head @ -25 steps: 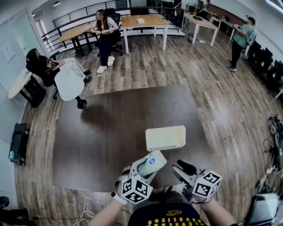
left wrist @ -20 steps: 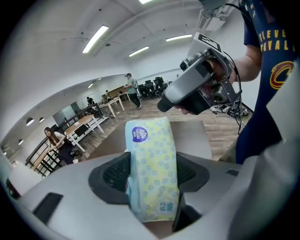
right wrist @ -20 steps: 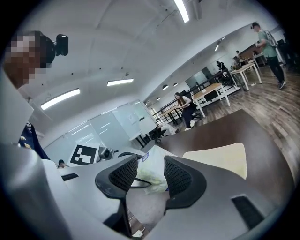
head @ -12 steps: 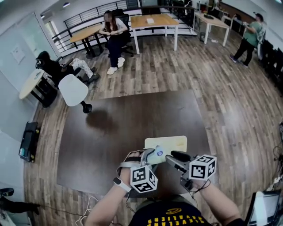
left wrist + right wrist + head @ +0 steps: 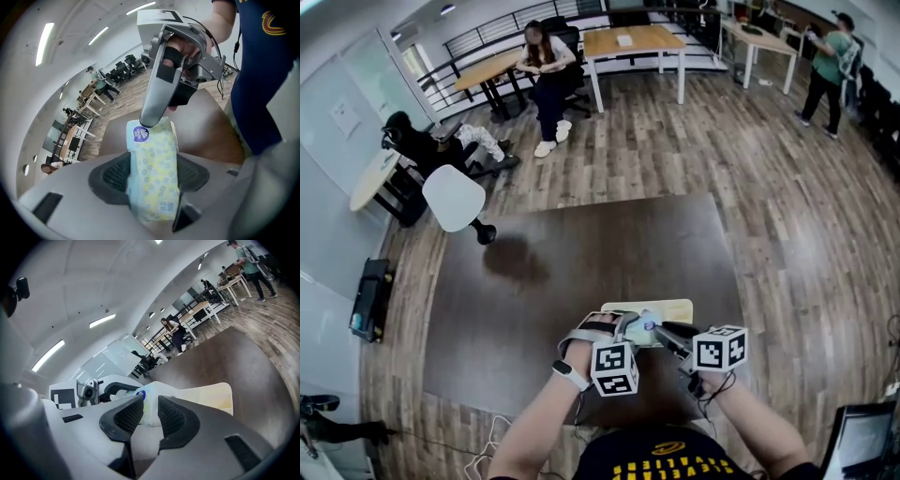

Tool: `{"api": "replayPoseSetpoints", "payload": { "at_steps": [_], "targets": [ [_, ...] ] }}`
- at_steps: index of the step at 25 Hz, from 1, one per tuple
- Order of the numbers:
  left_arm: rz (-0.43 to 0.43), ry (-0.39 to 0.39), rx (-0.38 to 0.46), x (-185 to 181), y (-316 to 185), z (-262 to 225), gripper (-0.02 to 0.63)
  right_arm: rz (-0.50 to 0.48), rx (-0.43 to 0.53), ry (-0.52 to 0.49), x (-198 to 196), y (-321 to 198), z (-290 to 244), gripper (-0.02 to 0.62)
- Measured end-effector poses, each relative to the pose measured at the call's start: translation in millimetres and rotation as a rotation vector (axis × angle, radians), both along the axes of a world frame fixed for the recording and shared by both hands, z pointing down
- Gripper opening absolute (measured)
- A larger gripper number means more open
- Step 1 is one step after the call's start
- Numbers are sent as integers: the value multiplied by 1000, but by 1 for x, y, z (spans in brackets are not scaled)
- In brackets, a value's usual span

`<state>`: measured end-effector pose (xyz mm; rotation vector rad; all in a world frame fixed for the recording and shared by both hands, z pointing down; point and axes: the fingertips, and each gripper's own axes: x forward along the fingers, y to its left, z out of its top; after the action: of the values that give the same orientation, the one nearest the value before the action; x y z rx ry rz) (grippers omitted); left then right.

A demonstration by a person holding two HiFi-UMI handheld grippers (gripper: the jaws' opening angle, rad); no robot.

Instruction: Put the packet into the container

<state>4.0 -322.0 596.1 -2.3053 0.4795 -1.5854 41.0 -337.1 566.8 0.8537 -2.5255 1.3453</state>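
Cream container (image 5: pixel 677 307) waits beneath; our left gripper (image 5: pixel 152 172) pinches the packet (image 5: pixel 153 154), our right gripper (image 5: pixel 149 414) closing its jaws on its end; placing it inside remains.

Ahead of your left gripper (image 5: pixel 630 328), a dark brown table (image 5: pixel 581 253) stands on a wood-plank floor (image 5: pixel 675 150). Farther ahead are light wooden desks (image 5: pixel 633 42), and to the gripper's left a white chair (image 5: pixel 455 197).

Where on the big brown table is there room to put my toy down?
The far half of the table, beyond the container, is bare, and so is the left side, beside the left gripper. A thinner strip runs right of the container. The near edge is crowded: both grippers meet on the packet, the right gripper closing its fingers around its end.
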Motion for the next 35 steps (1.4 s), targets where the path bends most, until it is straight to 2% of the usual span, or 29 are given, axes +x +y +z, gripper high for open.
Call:
{"api": "replayPoseSetpoints", "payload": {
  "at_steps": [5,10,15,24,35],
  "targets": [
    [51,-15,-34,-2,-9,23,259,58,-56,11,3,-9,24,92],
    [103,-13,-76,2,-16,41,259,99,-76,78,6,-15,44,92],
    [113,26,-144,4,-17,63,259,127,-114,109,7,-16,64,92],
    [161,25,-183,-2,-20,90,259,152,-154,163,2,-16,91,92],
    [161,50,-260,-1,-20,114,259,221,-152,148,17,-23,84,92]
  ]
}}
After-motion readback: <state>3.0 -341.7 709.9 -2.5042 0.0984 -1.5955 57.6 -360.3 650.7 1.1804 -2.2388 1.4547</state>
